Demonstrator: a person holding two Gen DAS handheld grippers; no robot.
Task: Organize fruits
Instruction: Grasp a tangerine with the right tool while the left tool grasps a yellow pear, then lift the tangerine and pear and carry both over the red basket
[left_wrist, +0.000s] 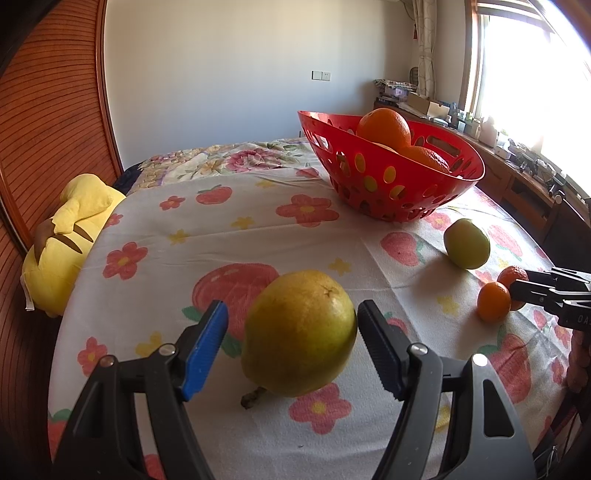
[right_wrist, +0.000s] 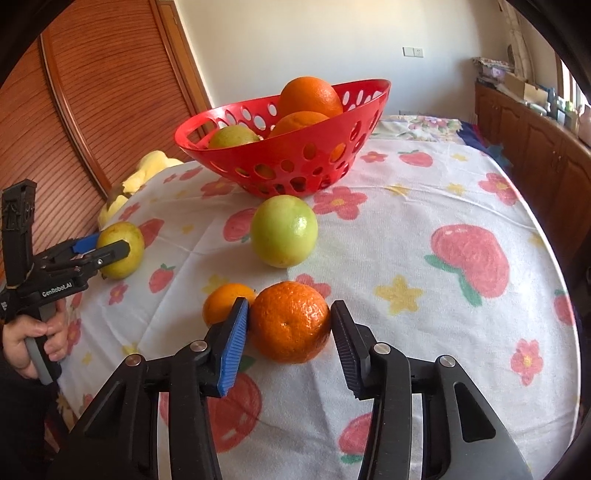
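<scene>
Left tool (left_wrist: 291, 325): half open, astride yellow pear (left_wrist: 299, 332) lying on flower-print cloth (left_wrist: 155, 229); right pad touching, blue pad apart, no grip.
Right tool (right_wrist: 290, 325): both pads against larger mandarin (right_wrist: 290, 321), clamped. Smaller mandarin (right_wrist: 225, 302) touching beside the blue pad, crowding it.
Green apple (right_wrist: 284, 230): loose, between mandarins and red perforated basket (right_wrist: 295, 162).
Basket contents: oranges (right_wrist: 310, 96), one greenish fruit (right_wrist: 232, 136).
Yellow plush toy (left_wrist: 66, 240): off the cloth's far-left edge.

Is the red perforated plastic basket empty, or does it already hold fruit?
Holding fruit. The red perforated plastic basket contains two large oranges and a yellow-green fruit.
</scene>
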